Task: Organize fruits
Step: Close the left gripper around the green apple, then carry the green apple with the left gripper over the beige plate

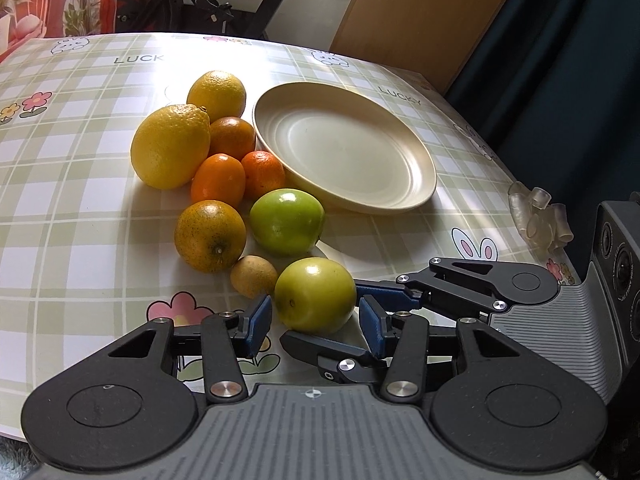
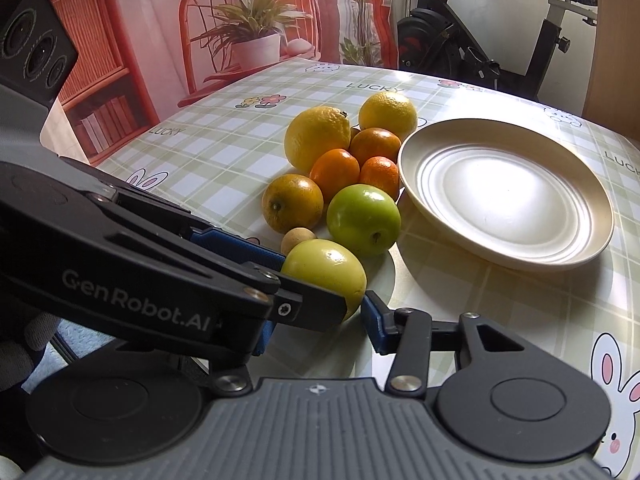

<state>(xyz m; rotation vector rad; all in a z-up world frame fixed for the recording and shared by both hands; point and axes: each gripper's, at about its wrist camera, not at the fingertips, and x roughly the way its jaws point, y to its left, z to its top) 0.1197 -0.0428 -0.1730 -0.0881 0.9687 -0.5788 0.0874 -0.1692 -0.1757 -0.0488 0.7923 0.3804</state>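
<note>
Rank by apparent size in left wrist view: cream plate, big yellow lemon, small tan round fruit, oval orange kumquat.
1. Round cream plate
2. Big yellow lemon
3. Oval orange kumquat
4. Small tan round fruit, smallest although nearest the camera.

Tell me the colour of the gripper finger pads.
Blue pads, clearest in the left wrist view.

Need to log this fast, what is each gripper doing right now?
Left gripper: open, pads either side of the nearest green fruit, not clamped.
Right gripper: open, holding nothing.
</note>
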